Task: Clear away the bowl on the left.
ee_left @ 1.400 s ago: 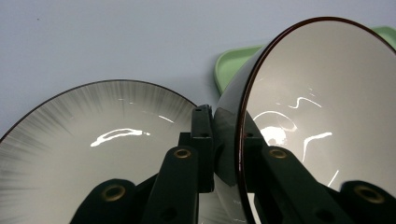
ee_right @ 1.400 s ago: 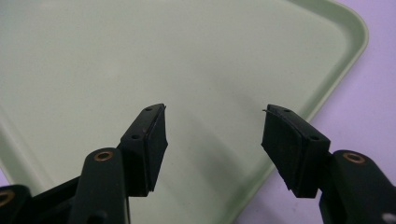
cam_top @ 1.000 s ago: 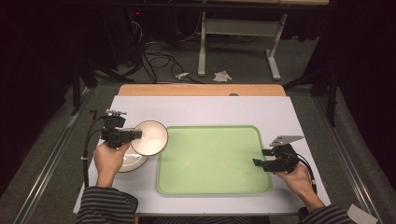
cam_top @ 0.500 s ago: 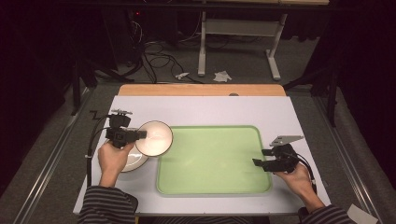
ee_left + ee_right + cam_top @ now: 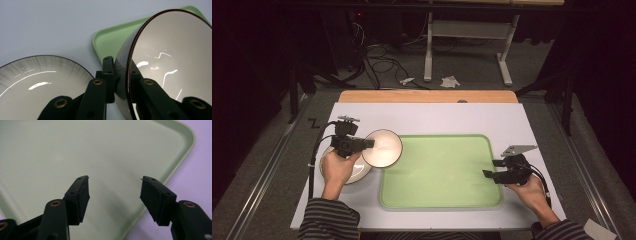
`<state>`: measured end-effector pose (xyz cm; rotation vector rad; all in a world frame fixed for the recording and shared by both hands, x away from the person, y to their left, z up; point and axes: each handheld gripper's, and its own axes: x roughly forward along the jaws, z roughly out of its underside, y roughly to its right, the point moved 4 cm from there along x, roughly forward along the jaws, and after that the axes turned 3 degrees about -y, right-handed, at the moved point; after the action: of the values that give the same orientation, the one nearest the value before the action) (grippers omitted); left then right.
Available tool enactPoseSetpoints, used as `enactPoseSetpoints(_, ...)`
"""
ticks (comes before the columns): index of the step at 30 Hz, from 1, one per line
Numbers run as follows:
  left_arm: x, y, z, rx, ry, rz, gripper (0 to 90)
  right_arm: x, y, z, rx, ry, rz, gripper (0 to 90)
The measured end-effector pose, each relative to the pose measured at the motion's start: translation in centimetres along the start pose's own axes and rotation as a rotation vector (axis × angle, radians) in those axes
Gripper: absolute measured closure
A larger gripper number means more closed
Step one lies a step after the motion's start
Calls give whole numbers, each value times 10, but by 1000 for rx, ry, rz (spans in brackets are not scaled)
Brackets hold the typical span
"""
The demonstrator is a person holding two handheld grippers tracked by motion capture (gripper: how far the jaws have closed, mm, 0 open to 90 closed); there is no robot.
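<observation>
- Glossy white ceramic with a thin dark rim — that was the bowl (image 5: 382, 148), held tilted on edge by the left hand-held gripper (image 5: 367, 144), its jaws clamped tight on the bowl's wall near the rim, one pad inside and one outside, as the left gripper view showed.
- The bowl hung above the desk (image 5: 432, 117) at the left edge of the pale green tray (image 5: 442, 202), partly over the tray's near-left corner and not resting on anything.
- Just below and to the left, a white plate (image 5: 357, 174) with grey streaks toward its dark rim lay flat on the desk, beside the tray but apart from it; the person's left hand (image 5: 337, 167) partly covered it in the high view.
- The right hand-held gripper (image 5: 490, 169) hovered at the tray's right edge with its jaws standing wide and nothing between them — the right gripper view showed only bare tray under the pads.
- Judged from this, the step in hand was the carry: the bowl lifted clear of the plate and on its way onto the tray.
- The next move seemed to call for travelling further over the tray, levelling the bowl so its base faced down, lowering it until it sat flat, and only then releasing — letting go while tilted would risk it rolling or clattering.
</observation>
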<state>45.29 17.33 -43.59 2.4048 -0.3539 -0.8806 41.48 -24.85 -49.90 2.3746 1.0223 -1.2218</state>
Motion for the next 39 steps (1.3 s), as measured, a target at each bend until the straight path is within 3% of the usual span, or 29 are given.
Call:
enactPoseSetpoints(16, 11, 17, 6, 44, -33, 15, 824, 0, 1, 0, -4, 5, 3, 415)
enactPoseSetpoints(39, 35, 62, 20, 104, -97, 87, 824, 0, 1, -1, -12, 7, -1, 415)
